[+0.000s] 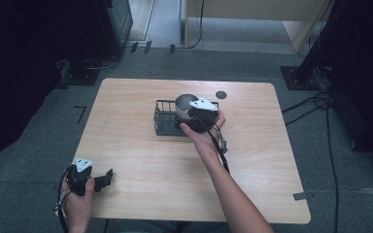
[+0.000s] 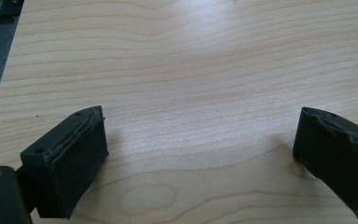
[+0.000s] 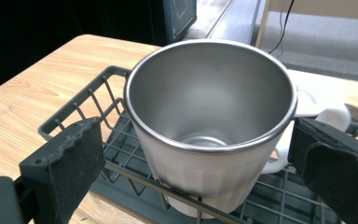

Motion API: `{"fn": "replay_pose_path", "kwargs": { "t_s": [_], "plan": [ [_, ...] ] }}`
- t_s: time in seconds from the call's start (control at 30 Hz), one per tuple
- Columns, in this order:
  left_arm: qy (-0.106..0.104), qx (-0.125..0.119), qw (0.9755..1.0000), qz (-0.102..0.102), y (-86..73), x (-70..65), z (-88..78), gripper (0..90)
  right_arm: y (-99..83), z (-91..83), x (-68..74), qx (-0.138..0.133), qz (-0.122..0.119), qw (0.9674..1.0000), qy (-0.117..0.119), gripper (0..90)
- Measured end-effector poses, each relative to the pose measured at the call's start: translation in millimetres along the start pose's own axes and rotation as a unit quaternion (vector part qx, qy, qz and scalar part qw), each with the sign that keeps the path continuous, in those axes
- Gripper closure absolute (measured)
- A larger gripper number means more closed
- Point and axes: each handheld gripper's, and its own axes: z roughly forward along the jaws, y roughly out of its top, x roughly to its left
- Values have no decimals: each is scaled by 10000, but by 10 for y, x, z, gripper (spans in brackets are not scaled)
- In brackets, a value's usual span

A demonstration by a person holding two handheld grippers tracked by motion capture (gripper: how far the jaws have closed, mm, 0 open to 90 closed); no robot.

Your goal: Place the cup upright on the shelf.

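A light wooden table with rounded corners stands on grey carpet, dark equipment and trailing cables around it and a pale wall base beyond.

Near the table's middle, a little toward the far edge, a steel-lined mug with a white outside and a white handle stands upright inside a dark wire basket. It sits toward the right end of the basket, its base on the basket floor and its rim well above the wire sides.

Around the mug is the right gripper, reaching in over the basket's near rail. In the right gripper view its jaws stand spread, one to each side of the mug body below the rim, and neither pad appears to touch it; the gripper is released. That straddling pose suggests a grasp being lined up, or a mug just let go; I cannot tell which.

A small dark disc lies on the wood just beyond the basket, toward the far right.

Well away from the mug, at the near left corner, the left gripper hovers low over bare wood, jaws wide apart and holding nothing, apparently parked out of the way.
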Motion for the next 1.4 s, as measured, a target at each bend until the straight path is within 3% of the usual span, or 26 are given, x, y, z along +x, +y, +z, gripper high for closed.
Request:
{"fn": "replay_pose_path", "kwargs": {
  "t_s": [0.57,0.87,1.4],
  "plan": [
    [0,-3,10000,-5,0,-1,0,31,-36,-414,-100,-203,-150,9997,60,27],
    [0,-6,10000,-9,0,-1,1,31,-133,-636,-293,-281,-165,9995,-59,26],
    [-3,-12,10000,-12,-1,-2,2,31,-345,-980,-738,-344,34,9987,-376,26]
  ]
}}
